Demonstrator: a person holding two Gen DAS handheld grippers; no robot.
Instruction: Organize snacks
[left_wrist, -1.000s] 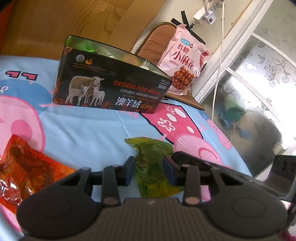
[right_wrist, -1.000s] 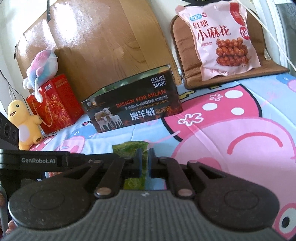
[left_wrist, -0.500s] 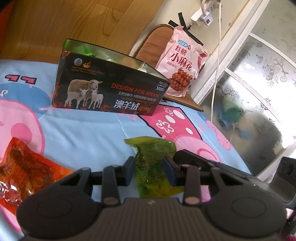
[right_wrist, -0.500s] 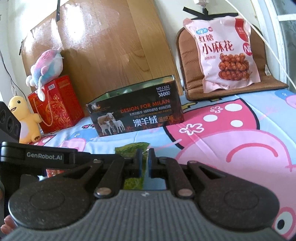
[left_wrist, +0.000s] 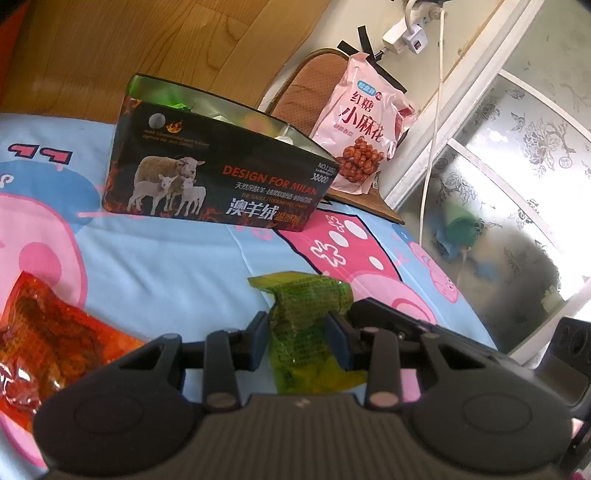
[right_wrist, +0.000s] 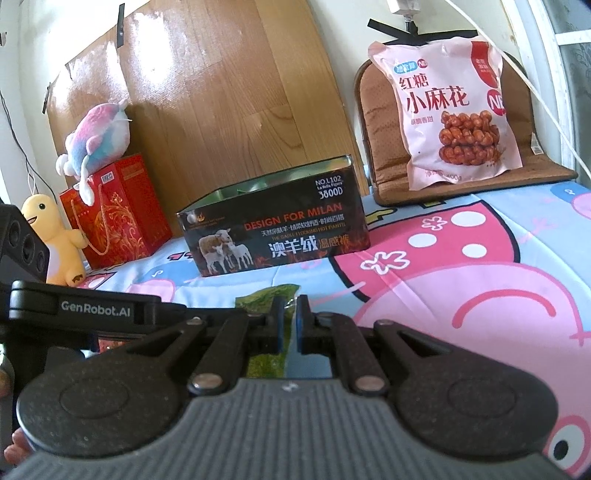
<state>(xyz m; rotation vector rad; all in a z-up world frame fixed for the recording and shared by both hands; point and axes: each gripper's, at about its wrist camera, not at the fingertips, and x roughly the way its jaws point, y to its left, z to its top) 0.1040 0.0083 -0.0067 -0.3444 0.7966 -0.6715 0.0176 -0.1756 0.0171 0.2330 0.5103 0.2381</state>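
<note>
A green snack packet (left_wrist: 303, 306) is crumpled upright between the pads of my left gripper (left_wrist: 297, 325), which is nearly shut with both pads against the packet's sides. My right gripper (right_wrist: 290, 306) is shut on a thin edge of the same green packet (right_wrist: 264, 295); its black body (left_wrist: 406, 325) comes in from the right in the left wrist view. Beyond the packet an open black tin box (left_wrist: 214, 184) printed with sheep stands on the bed, with a few items inside. An orange-red snack packet (left_wrist: 48, 347) lies flat at the left.
A pink bag of twisted snacks (right_wrist: 454, 110) leans on a brown cushion (right_wrist: 380, 129) at the back right. At the far left are a red gift bag (right_wrist: 114, 210) and plush toys (right_wrist: 55, 236). The cartoon bedsheet (right_wrist: 480, 266) covers the surface. A white cable (left_wrist: 430, 147) hangs by the window.
The green packet's far end has risen off the sheet and bunched up between the left fingers. The right wrist has rolled slightly. The left gripper has stayed put.
</note>
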